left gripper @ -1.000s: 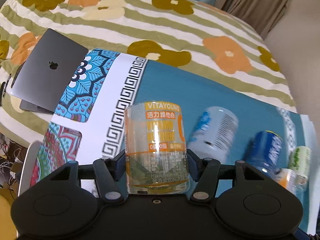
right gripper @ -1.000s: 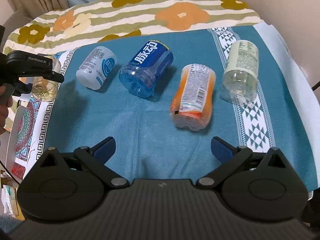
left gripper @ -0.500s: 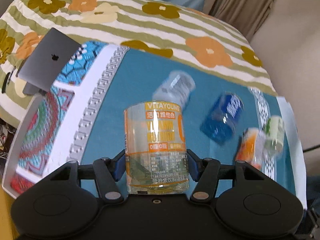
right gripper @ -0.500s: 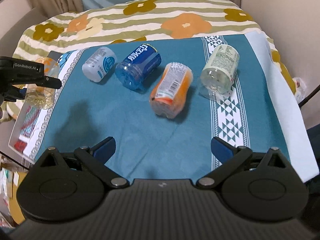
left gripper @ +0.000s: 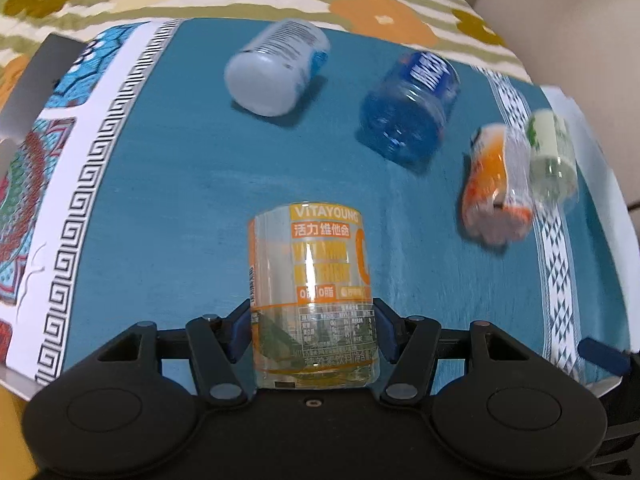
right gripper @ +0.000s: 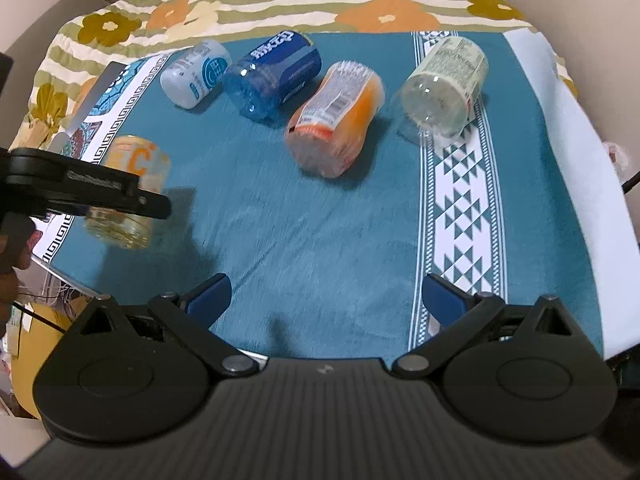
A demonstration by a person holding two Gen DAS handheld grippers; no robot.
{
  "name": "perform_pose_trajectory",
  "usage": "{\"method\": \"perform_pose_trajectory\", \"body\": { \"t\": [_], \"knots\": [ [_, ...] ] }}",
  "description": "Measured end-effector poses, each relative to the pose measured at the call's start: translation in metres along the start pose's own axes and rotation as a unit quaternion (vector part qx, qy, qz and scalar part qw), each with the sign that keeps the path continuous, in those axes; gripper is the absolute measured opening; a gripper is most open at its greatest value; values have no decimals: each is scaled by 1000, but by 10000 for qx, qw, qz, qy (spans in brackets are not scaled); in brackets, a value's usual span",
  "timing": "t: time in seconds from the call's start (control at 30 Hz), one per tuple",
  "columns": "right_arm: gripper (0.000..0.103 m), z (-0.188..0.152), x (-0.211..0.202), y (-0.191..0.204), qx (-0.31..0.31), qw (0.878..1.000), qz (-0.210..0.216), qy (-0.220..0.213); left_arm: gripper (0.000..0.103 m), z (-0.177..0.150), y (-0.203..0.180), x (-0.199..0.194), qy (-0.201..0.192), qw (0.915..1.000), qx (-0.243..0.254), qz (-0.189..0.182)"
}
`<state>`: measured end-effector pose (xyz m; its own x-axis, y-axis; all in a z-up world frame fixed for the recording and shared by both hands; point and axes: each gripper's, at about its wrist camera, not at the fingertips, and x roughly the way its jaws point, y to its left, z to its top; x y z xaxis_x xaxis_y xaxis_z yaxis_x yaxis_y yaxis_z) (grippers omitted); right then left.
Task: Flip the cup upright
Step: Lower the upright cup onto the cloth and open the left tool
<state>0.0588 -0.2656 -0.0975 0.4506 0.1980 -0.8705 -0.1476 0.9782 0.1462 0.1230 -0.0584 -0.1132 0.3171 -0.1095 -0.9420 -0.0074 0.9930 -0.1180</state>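
Observation:
My left gripper (left gripper: 312, 332) is shut on a clear cup with an orange VITAYOUNG label (left gripper: 310, 280). It holds the cup in the air above the left part of the teal cloth (left gripper: 180, 184). The right wrist view shows the same cup (right gripper: 128, 196) clamped in the left gripper (right gripper: 116, 200), roughly upright and slightly tilted. My right gripper (right gripper: 326, 300) is open and empty over the cloth's front part. Several other cups lie on their sides: white (right gripper: 196, 74), blue (right gripper: 276, 76), orange (right gripper: 336, 116) and pale green (right gripper: 444, 86).
The teal cloth with white patterned borders (right gripper: 460, 200) covers a board on a floral striped bedspread (right gripper: 280, 4). A grey laptop (left gripper: 36, 80) lies at the left edge. A wall stands at the right (right gripper: 600, 40).
My left gripper has swung right and tilted down over the teal cloth, carrying the cup. My right gripper has moved closer to the cloth and stays open.

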Motion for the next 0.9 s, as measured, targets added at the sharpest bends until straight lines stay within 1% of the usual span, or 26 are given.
{"method": "perform_pose_trajectory", "body": {
  "t": [0.07,0.27,0.57,0.7,0.83,0.9],
  "knots": [
    [103,-1,1,1,23,10000,13,-11,64,0,-4,4,28,9999,163,50],
    [103,-3,3,3,72,10000,-8,-13,65,0,-10,13,99,9988,443,158],
    [103,-11,2,0,199,9998,-80,15,66,-2,-14,17,119,9978,621,205],
    [103,-13,0,0,249,9996,-95,5,79,-2,-14,15,84,9976,655,197],
    [103,-13,-1,1,256,9996,-131,-1,83,0,-16,12,41,9977,653,158],
    [103,-14,-2,1,276,9995,-148,14,88,1,-15,8,1,9979,631,123]
  ]
}}
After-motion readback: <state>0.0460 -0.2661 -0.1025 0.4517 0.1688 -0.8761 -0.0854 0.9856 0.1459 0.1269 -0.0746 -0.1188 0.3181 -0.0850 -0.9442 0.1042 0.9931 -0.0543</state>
